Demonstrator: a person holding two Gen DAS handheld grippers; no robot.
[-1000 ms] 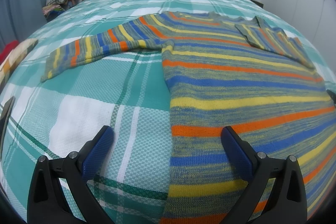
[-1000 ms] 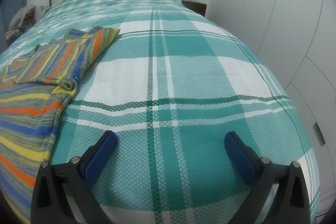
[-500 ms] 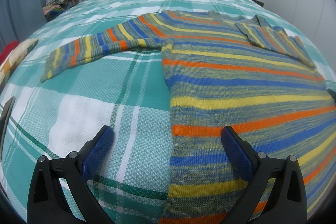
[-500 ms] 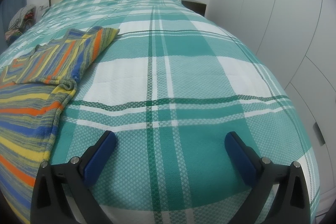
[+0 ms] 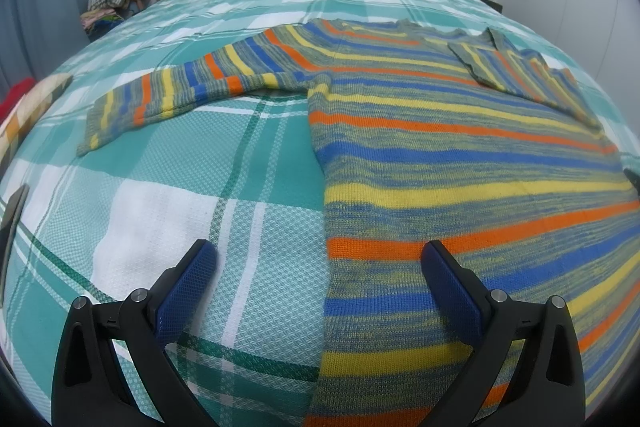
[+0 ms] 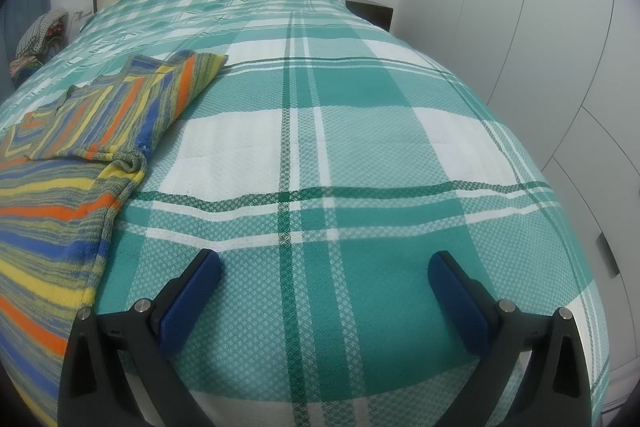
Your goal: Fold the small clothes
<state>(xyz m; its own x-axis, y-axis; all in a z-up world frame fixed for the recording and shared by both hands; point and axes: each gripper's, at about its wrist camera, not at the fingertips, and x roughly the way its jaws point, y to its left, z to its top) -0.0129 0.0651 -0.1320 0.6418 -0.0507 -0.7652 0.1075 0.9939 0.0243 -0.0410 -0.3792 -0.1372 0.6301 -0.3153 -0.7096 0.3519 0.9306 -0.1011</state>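
Sweater (image 5: 440, 155) flat on the bed (image 5: 168, 195), one sleeve out sideways, the other folded onto the body. Left gripper (image 5: 318, 267) jaws wide, empty, straddling the sweater's side edge. Right gripper (image 6: 324, 269) jaws wide, empty, over bare bedspread beside the sweater.

Even, soft indoor light, bright with faint shadows and no glare. Both views are sharp centrally, with strong fisheye bowing and dark vignetted corners.

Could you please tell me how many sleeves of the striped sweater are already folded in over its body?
1. The right sleeve lies folded across the sweater chest; the left sleeve lies stretched out flat on the bedspread.
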